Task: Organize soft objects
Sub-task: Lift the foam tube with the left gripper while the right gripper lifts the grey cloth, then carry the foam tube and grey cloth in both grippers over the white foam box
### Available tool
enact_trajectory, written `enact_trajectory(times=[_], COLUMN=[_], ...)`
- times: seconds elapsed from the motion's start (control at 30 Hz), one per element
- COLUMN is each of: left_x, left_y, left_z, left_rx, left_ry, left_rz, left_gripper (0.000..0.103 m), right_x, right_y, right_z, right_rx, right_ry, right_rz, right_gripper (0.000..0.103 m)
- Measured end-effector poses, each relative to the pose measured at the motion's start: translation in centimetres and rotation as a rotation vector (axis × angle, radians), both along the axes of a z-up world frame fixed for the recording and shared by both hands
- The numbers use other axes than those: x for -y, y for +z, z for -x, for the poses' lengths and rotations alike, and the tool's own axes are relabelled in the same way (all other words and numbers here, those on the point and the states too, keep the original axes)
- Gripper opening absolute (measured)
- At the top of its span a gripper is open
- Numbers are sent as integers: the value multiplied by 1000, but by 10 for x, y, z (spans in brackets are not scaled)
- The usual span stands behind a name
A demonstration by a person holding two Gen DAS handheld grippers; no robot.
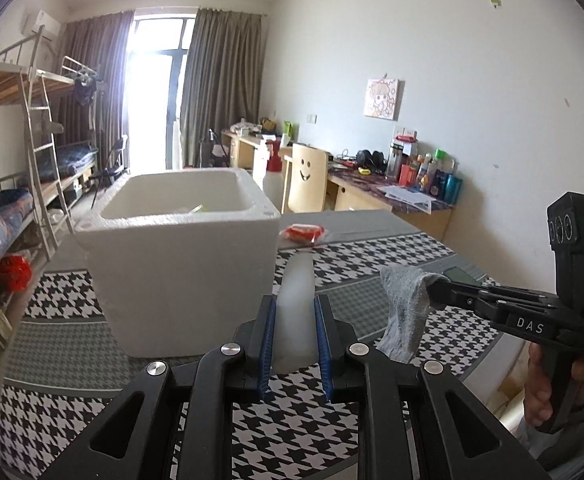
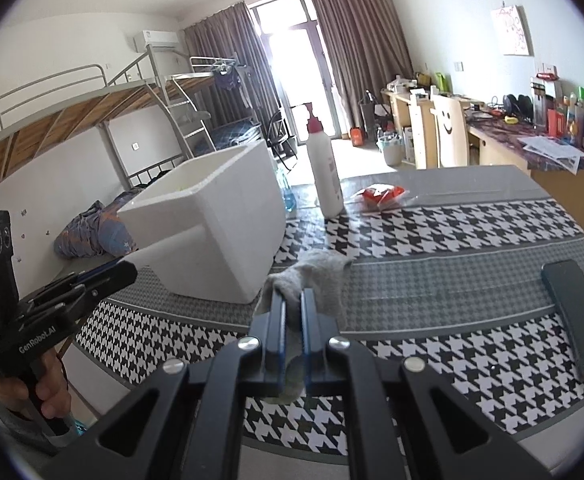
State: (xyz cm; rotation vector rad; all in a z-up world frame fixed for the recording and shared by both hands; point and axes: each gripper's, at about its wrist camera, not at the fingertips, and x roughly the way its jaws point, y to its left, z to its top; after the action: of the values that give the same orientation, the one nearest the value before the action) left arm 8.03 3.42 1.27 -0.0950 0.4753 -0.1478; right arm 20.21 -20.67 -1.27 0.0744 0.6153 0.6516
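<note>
Grey knit sock hangs from my right gripper, its jaws pinched tight on the fabric, lifted clear of the houndstooth tablecloth. My left gripper clamps a pale, translucent soft piece I cannot name, also held above the cloth. Just beyond both stands the white foam box, near the table's left edge, something already lying inside. By my judgement both items have yet to go in; a red packet waits toward the far edge.
</note>
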Motion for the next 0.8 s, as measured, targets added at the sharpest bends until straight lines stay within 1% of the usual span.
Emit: enact_trajectory(times=[0.17, 0.27, 0.6, 0.8], left_x=[-1, -1, -3, -4], left_y=[6, 9, 22, 28], left_z=[2, 2, 5, 5], left_rx=[19, 29, 69, 85], left_ry=[8, 12, 18, 16], left_rz=[-12, -19, -36, -38], left_gripper=[21, 21, 21, 21], right_x=[-1, -3, -5, -6], right_y=[7, 11, 23, 35], right_z=[-1, -1, -6, -8], right_rx=[18, 39, 66, 97], right_ry=[5, 0, 4, 13], right_rz=[-12, -1, -16, -22], right_gripper=[9, 9, 9, 9])
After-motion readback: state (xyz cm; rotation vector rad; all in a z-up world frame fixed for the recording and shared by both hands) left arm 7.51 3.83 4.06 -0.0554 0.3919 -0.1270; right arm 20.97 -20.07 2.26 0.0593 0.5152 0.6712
